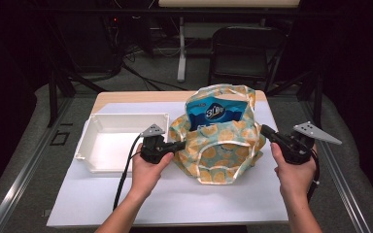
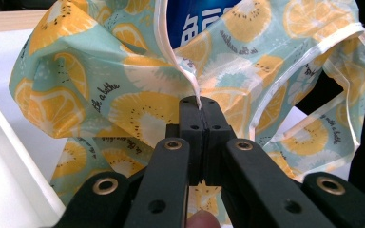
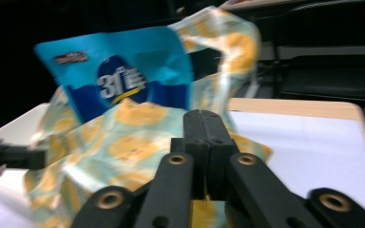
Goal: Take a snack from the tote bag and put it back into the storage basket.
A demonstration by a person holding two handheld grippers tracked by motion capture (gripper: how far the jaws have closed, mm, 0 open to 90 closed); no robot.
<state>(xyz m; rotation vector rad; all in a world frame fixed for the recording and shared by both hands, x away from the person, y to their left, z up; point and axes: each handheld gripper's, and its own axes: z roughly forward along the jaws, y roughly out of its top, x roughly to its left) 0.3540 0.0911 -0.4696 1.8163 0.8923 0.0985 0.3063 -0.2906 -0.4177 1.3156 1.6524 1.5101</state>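
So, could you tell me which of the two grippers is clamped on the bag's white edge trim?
The left gripper: its jaws are shut on the white trim of the fruit-print bag. The right gripper is shut too, but any grip is hidden.

High view overhead facing forward, both gripper views close, sharing the bag.

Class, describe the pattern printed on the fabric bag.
The bag has orange and yellow citrus slices on pale teal, clearest in the left gripper view.
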